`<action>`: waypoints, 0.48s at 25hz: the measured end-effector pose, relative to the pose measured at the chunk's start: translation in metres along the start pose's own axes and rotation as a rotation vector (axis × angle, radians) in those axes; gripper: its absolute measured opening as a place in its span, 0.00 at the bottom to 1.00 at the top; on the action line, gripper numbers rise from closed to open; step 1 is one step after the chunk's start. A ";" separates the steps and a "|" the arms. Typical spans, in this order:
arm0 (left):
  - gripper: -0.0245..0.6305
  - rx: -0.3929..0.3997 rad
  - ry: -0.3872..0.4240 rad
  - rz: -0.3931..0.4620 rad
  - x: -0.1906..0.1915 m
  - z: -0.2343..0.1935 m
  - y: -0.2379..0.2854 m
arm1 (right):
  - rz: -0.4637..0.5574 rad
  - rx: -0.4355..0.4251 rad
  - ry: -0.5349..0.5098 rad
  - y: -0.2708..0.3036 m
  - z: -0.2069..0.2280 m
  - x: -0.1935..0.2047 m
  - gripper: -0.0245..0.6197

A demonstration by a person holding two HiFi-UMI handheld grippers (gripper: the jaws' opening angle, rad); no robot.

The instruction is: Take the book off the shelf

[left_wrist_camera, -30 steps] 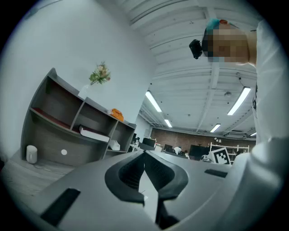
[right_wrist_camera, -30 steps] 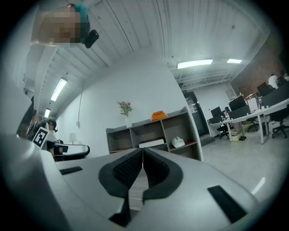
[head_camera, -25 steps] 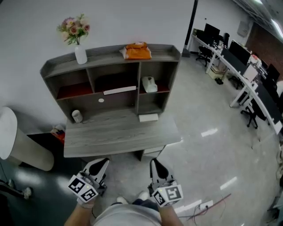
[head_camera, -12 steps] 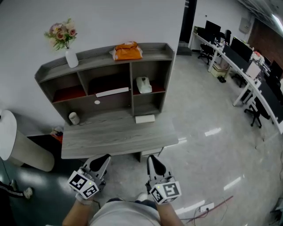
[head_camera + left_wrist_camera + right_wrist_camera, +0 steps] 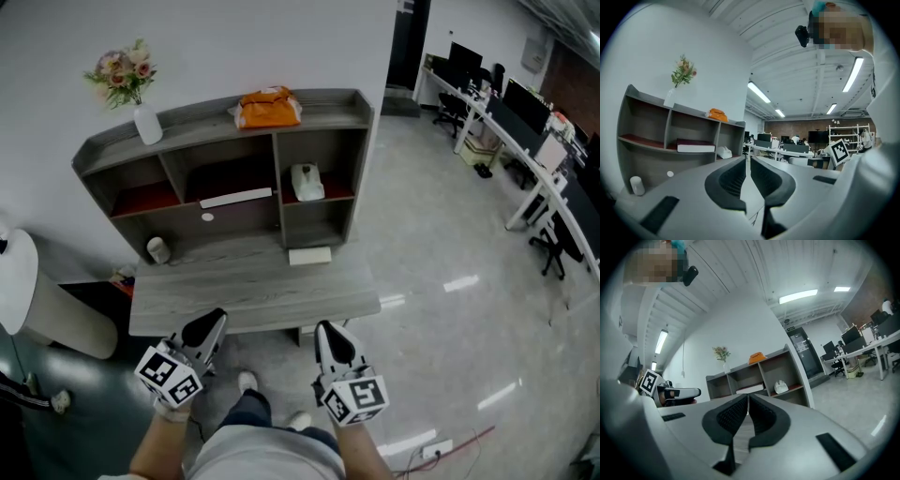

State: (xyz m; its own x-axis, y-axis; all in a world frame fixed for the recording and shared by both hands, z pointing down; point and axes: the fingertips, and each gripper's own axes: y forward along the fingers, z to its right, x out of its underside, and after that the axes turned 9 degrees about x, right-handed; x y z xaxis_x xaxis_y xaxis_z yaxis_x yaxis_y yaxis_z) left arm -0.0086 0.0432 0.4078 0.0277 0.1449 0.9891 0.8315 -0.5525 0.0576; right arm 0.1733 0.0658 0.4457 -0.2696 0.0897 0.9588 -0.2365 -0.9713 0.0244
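Low in the head view, side by side and just short of the near edge of the grey desk [image 5: 253, 291]: left gripper [image 5: 215, 318] at lower left, right gripper [image 5: 327, 327] at lower centre, both pointing up the frame toward the shelf unit [image 5: 225, 120]. Left gripper closed, pads pressed flat together in its own view, nothing caught between them. Right gripper likewise closed tip to tip and empty. Well apart from both, in the upper middle of the head view: the book [image 5: 235, 198], lying flat on the board of the shelf unit's centre compartment, pale page edge facing out, dark cover on top. Seen again left of centre in the left gripper view and just above the jaw tips in the right gripper view, untouched on its board. On top of the shelf unit, an orange bag [image 5: 268, 108] near the middle and a white vase [image 5: 146, 124] of flowers at the left end. In the right compartment, a white object [image 5: 306, 181] on a red board. On the desk, a small white cylinder [image 5: 157, 249] at the back left and a flat white slab [image 5: 309, 255] below the right compartment. Far right of the head view: rows of office desks [image 5: 525, 141] with monitors and chairs on a glossy floor. At the left edge, a round white table top [image 5: 14, 281]. Between the grippers at the bottom, a shoe [image 5: 247, 382] of the person.
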 end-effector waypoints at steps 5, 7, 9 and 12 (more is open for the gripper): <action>0.08 -0.017 -0.045 0.008 0.006 -0.031 0.013 | -0.029 0.003 0.006 0.022 0.005 0.009 0.08; 0.11 -0.016 -0.059 0.010 0.007 -0.046 0.019 | -0.037 0.009 0.009 0.036 0.006 0.012 0.07; 0.12 -0.007 -0.069 0.013 0.006 -0.064 0.025 | -0.044 0.016 0.013 0.053 0.006 0.013 0.08; 0.14 0.007 -0.106 0.029 0.004 -0.095 0.033 | -0.051 0.027 0.013 0.080 0.003 0.015 0.08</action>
State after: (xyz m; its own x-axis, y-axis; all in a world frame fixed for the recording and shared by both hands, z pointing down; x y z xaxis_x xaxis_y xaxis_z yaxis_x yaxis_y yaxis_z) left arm -0.0340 -0.0524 0.4267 0.1102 0.2147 0.9705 0.8332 -0.5523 0.0276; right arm 0.1527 -0.0115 0.4625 -0.2700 0.1417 0.9524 -0.2252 -0.9710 0.0807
